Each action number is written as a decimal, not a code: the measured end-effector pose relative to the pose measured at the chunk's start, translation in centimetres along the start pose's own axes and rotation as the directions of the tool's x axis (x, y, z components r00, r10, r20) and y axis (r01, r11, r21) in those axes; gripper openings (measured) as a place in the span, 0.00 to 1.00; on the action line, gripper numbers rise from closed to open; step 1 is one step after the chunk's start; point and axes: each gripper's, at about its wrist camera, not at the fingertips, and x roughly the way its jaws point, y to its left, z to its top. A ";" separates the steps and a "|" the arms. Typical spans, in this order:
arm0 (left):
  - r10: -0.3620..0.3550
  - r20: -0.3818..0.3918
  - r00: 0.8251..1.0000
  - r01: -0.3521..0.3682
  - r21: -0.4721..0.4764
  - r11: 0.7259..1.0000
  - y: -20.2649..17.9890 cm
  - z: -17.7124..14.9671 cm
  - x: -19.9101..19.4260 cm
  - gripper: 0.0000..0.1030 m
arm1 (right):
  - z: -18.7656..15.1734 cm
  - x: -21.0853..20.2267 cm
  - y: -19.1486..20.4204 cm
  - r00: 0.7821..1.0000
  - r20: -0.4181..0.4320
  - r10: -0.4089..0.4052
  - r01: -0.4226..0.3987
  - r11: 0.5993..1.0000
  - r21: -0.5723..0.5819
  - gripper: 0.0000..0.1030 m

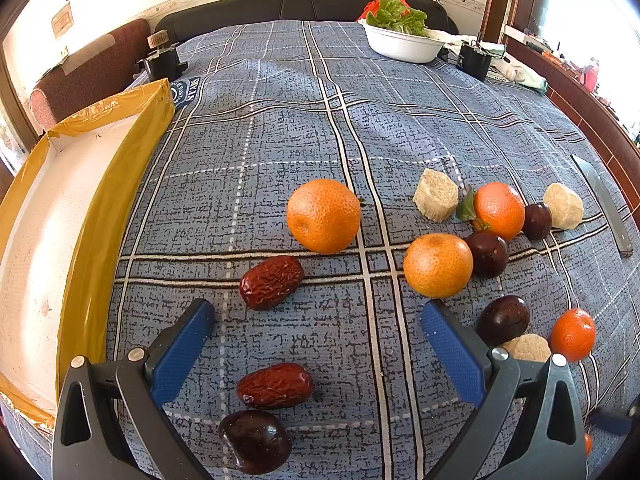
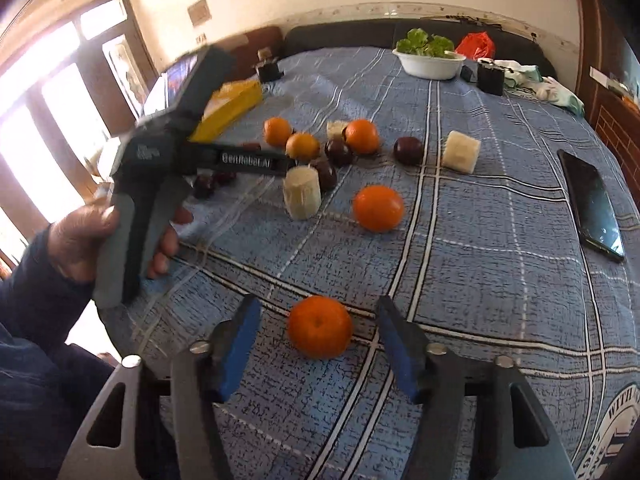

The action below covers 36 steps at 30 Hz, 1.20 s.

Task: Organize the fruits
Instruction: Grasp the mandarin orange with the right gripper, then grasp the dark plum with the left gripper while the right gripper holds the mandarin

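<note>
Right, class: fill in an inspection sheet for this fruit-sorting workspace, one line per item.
Surface: blue plaid cloth.
Job's things: oranges, red dates, dark plums, pale cut chunks loose; yellow-taped box at left.
Clutter: phone, bowl of greens.
Grippers: left gripper open; right gripper open around an orange.
Cables: nothing seen.
Surroundings: dark sofa back, bright window.

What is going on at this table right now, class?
A person holds a two-finger tool in each hand over a blue plaid tablecloth scattered with fruit. The left tool is open above a wrinkled red date, holding nothing. The right tool is open around a small orange tangerine without gripping it. The white tray edged in yellow tape shows no fruit inside, so sorting has apparently not started.
</note>
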 end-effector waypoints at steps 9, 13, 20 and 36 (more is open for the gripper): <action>-0.043 -0.008 0.999 0.044 0.067 0.997 0.6 -0.6 0.0 1.00 | 0.1 0.6 0.1 1.000 -0.020 -0.022 0.022 1.000 -0.010 0.36; -0.058 -0.025 0.998 0.060 0.075 0.995 0.5 -0.3 -0.2 1.00 | 0.4 0.5 0.3 1.000 -0.012 -0.029 0.029 0.999 -0.013 0.36; -0.150 -0.003 0.989 0.150 0.091 0.984 1.5 -0.7 -2.7 1.00 | 1.6 -1.0 -1.1 0.997 0.065 -0.039 0.035 0.998 0.058 0.36; -0.269 0.026 0.963 0.258 0.212 0.943 5.1 -2.8 -7.8 0.41 | 2.2 -2.4 -1.5 0.989 0.149 0.004 -0.018 0.996 0.091 0.36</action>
